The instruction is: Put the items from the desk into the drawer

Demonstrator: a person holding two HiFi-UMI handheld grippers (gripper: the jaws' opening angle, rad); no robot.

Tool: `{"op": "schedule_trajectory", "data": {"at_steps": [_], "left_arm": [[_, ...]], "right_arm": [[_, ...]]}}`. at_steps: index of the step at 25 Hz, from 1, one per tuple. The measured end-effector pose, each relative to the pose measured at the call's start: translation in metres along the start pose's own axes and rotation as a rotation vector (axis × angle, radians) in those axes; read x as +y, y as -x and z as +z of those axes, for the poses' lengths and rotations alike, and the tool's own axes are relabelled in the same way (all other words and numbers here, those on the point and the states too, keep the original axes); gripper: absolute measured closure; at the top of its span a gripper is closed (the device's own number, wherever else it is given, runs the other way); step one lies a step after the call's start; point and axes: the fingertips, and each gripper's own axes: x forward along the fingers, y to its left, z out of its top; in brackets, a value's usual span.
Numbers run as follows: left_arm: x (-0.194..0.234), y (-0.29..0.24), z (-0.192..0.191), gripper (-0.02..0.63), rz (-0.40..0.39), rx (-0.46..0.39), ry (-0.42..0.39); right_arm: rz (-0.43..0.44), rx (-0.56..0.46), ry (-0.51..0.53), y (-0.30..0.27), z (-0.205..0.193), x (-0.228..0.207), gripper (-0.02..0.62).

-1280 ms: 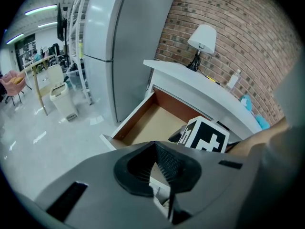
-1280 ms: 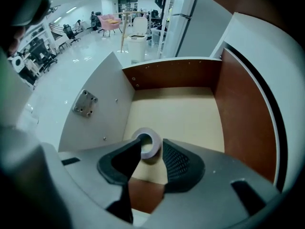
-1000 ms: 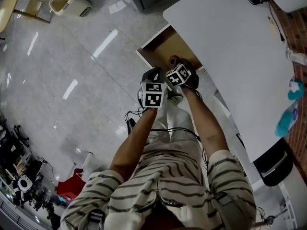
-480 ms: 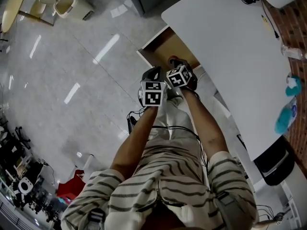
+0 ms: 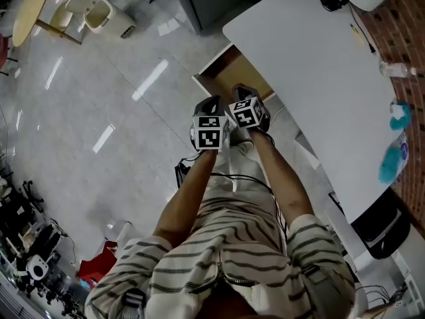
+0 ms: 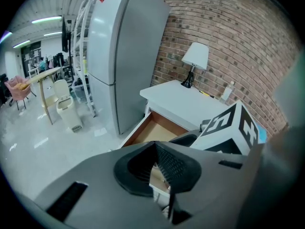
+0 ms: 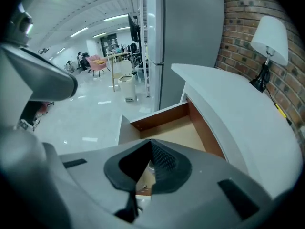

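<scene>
Left gripper (image 5: pixel 212 104) and right gripper (image 5: pixel 240 90) side by side at the front of the open drawer (image 5: pixel 229 68), both pointing steeply down. Jaws of each clenched together, with nothing between them. Drawer pulled out from under the white desk (image 5: pixel 319 78), wooden bottom bare where visible. On the desk, by the brick wall: a teal bottle (image 5: pixel 390 163), a smaller teal item (image 5: pixel 399 113) and a clear bottle (image 5: pixel 397 70), all well apart from both grippers.
</scene>
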Motion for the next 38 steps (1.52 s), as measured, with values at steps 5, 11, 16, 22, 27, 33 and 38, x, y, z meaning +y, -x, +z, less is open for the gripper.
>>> {"op": "schedule_trajectory", "data": {"at_steps": [5,11,16,22,27,33,38], "left_arm": [[-0.005,0.022,0.014,0.601,-0.005,-0.031,-0.02],[-0.019,0.042,0.03,0.601,-0.025,-0.057,-0.048],[-0.039,0.063,0.06,0.601,-0.06,-0.108,-0.096],[-0.074,0.092,0.109,0.601,-0.115,-0.185,-0.164],[-0.107,0.106,0.148,0.601,-0.166,-0.254,-0.225],[-0.161,0.127,0.182,0.601,-0.261,-0.326,-0.284],[-0.2,0.149,0.212,0.601,-0.33,-0.395,-0.347]], "right_arm": [[-0.012,-0.046,-0.049,0.034,0.016,0.003,0.584],[-0.008,-0.109,-0.123,0.081,0.034,0.0,0.584],[-0.019,-0.217,-0.223,0.124,0.054,-0.015,0.584],[-0.055,-0.358,-0.309,0.192,0.091,-0.035,0.584],[-0.112,-0.476,-0.363,0.248,0.114,-0.061,0.584],[-0.182,-0.583,-0.411,0.307,0.12,-0.092,0.584],[-0.238,-0.665,-0.444,0.356,0.122,-0.107,0.584]]}}
